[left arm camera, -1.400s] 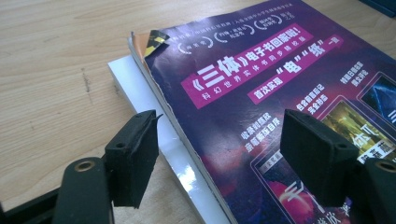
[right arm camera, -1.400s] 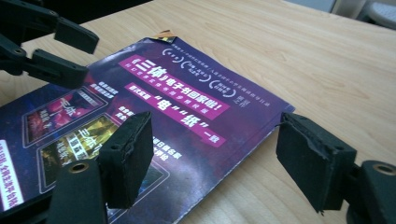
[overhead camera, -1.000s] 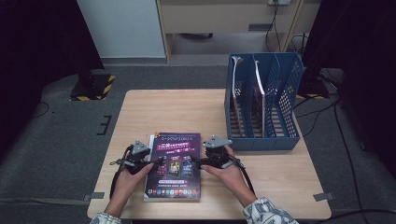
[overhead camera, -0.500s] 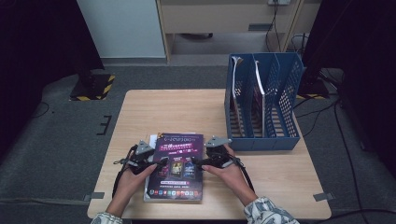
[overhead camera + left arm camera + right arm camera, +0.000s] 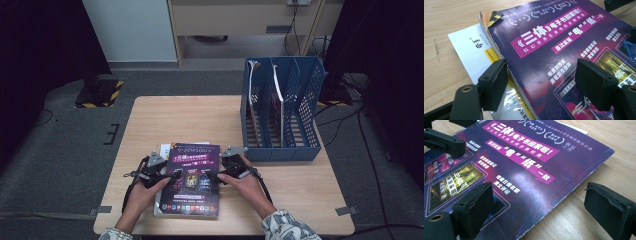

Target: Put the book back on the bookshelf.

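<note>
A purple magazine (image 5: pixel 192 177) lies face up on top of a small stack near the table's front edge. My left gripper (image 5: pixel 167 176) is at its left edge. In the left gripper view the left gripper (image 5: pixel 541 72) is open, its jaws astride the edge of the magazine (image 5: pixel 564 50) without pressing. My right gripper (image 5: pixel 220 175) is at the right edge. Its jaws have just been opening; in the right gripper view the right gripper (image 5: pixel 539 195) stands wide, with the magazine's (image 5: pixel 524 165) right edge lying between the pads, untouched.
A white booklet (image 5: pixel 471 47) sticks out from under the magazine on the left. A blue file rack (image 5: pixel 282 110) with upright booklets in it stands at the table's right rear. Bare wooden tabletop (image 5: pixel 185 120) stretches behind the stack.
</note>
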